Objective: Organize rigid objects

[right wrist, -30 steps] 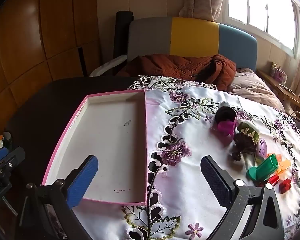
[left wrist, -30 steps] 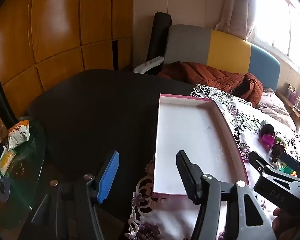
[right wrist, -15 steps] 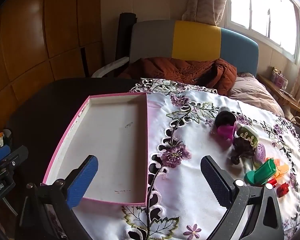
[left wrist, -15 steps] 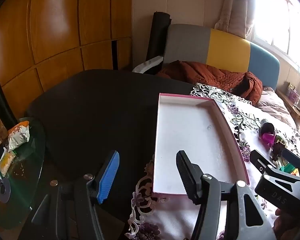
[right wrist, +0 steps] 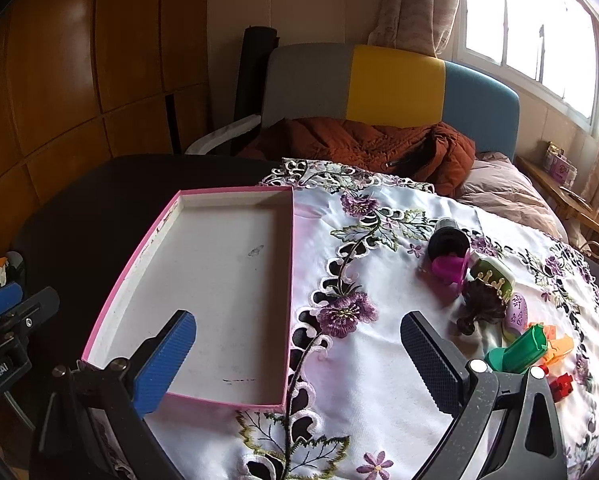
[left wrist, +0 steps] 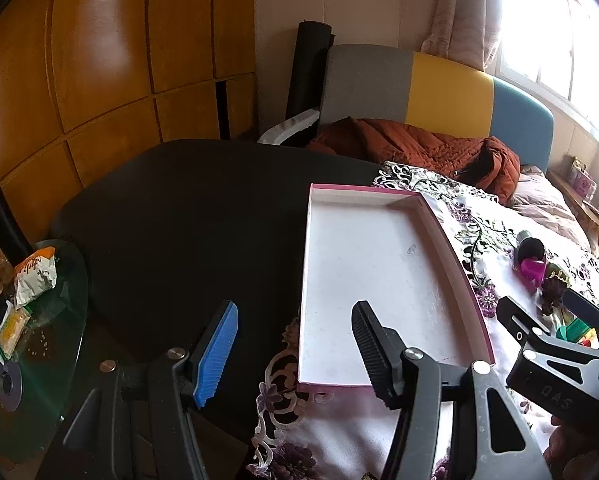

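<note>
A shallow pink-rimmed box (right wrist: 235, 192) with a white inside lies empty on the embroidered cloth (right wrist: 359, 364); in the left wrist view the box (left wrist: 363, 190) is just ahead. My left gripper (left wrist: 295, 352) hangs open over its near left corner, holding nothing. My right gripper (right wrist: 299, 360) is open too, above the cloth by the box's right wall. Small toys lie to the right: a black cup with a magenta piece (right wrist: 447, 252), a dark-haired doll head with a green crown (right wrist: 485, 296), a green piece (right wrist: 519, 352), orange clips (right wrist: 555, 344), a red brick (right wrist: 561, 384).
The cloth covers part of a dark round table (left wrist: 179, 220). A rust quilted jacket (right wrist: 359, 144) lies on a grey, yellow and blue sofa (right wrist: 395, 80) behind. A glass side table (left wrist: 31, 320) with snack packets stands at the left. My right gripper's body (left wrist: 559, 364) shows at the lower right.
Both grippers have kept their place and stayed open; the right view has tilted slightly. Nothing on the table has moved.
</note>
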The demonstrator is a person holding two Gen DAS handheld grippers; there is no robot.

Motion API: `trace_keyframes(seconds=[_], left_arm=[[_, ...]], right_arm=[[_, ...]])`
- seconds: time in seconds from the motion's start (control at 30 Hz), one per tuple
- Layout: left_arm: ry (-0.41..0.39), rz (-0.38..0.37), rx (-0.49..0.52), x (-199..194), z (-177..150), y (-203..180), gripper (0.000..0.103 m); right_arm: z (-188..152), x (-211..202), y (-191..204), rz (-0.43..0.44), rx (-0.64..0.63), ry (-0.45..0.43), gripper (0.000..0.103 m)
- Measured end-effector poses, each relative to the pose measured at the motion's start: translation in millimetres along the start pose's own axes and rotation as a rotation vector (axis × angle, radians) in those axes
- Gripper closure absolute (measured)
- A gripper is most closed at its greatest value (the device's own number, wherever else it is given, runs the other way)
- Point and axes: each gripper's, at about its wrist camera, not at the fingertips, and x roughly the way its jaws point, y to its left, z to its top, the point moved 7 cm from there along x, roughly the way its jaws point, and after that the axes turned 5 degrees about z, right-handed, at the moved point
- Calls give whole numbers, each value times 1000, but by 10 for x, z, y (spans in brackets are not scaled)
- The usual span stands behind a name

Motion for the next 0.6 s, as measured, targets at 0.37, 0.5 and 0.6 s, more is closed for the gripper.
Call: trace_keyframes(seconds=[0.37, 0.5, 0.6], left_arm=[[27, -184, 43, 2, -62, -219, 43], [28, -231, 43, -7, -77, -293, 42], [26, -232, 40, -9, -86, -294, 42]], right_arm=[[35, 54, -232, -19, -27, 20, 0], [23, 104, -267, 3, -57, 46, 0], [67, 104, -333, 6, -74, 45, 0]])
